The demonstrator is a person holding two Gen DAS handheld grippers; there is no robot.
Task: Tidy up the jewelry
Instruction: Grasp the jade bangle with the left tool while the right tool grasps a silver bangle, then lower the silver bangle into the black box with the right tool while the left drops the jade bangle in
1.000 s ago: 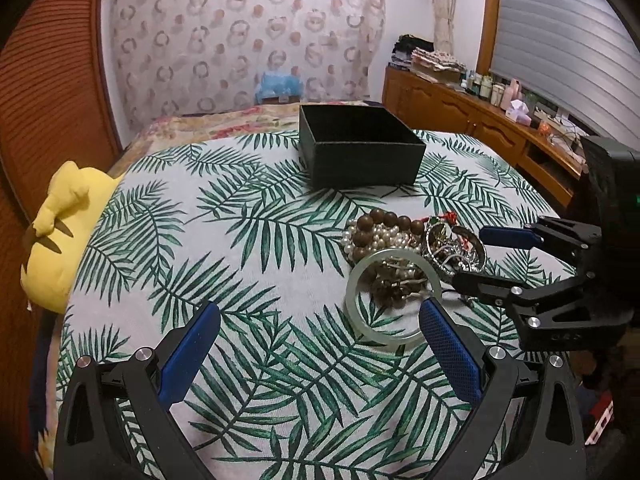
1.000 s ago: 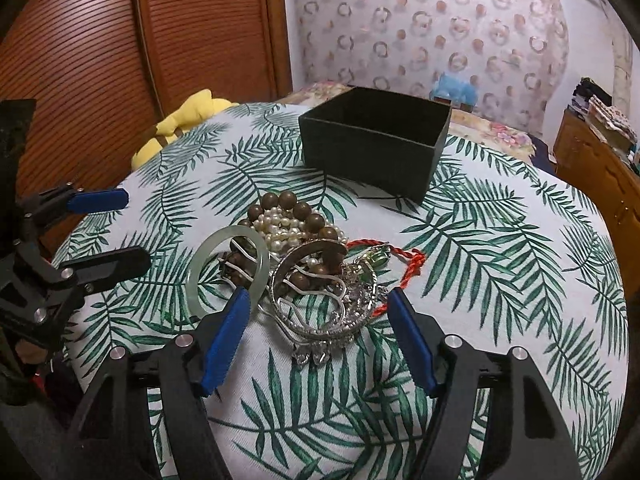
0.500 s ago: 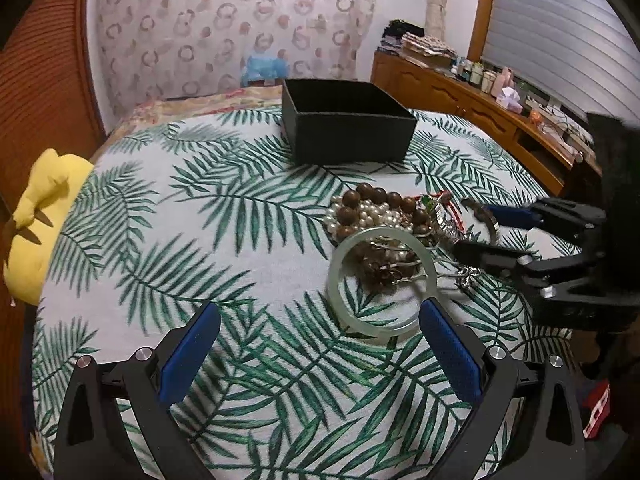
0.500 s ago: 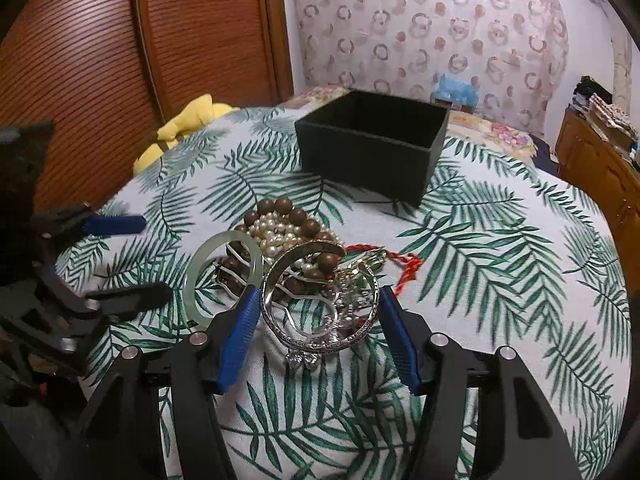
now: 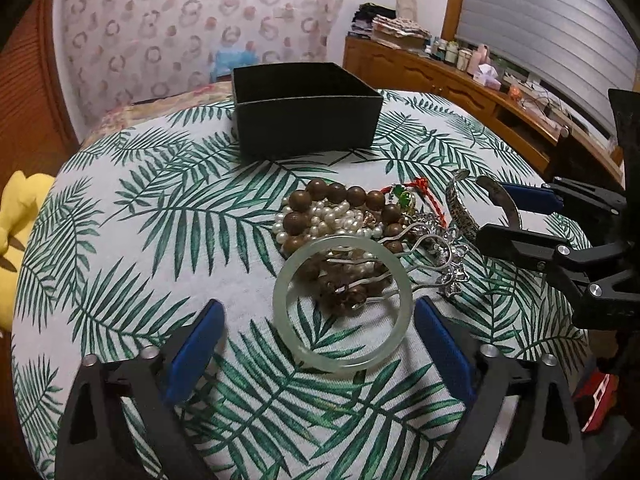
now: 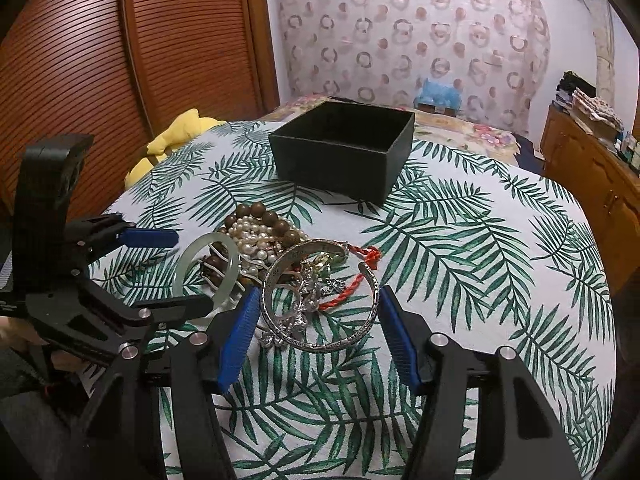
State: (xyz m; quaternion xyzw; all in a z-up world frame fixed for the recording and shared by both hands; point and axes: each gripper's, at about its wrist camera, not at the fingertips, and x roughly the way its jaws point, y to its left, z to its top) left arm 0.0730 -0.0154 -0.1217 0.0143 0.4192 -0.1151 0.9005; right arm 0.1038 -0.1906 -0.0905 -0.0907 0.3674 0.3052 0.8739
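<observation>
On the leaf-print cloth (image 5: 132, 240) my closing left gripper (image 5: 320, 346) straddles the untouched jade bangle (image 5: 342, 306), rigid, slick, likely brittle, while my right gripper (image 6: 316, 322) clamps the stiff silver cuff (image 6: 320, 300) across its sides.

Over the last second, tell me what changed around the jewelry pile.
The right gripper narrowed onto the silver cuff bracelet and now pinches it, raised off the cloth. The left gripper came forward and lower around the pale green jade bangle; its jaws are closing, pads not yet touching it. The black box, the wooden beads and the pearls stayed put.
</observation>
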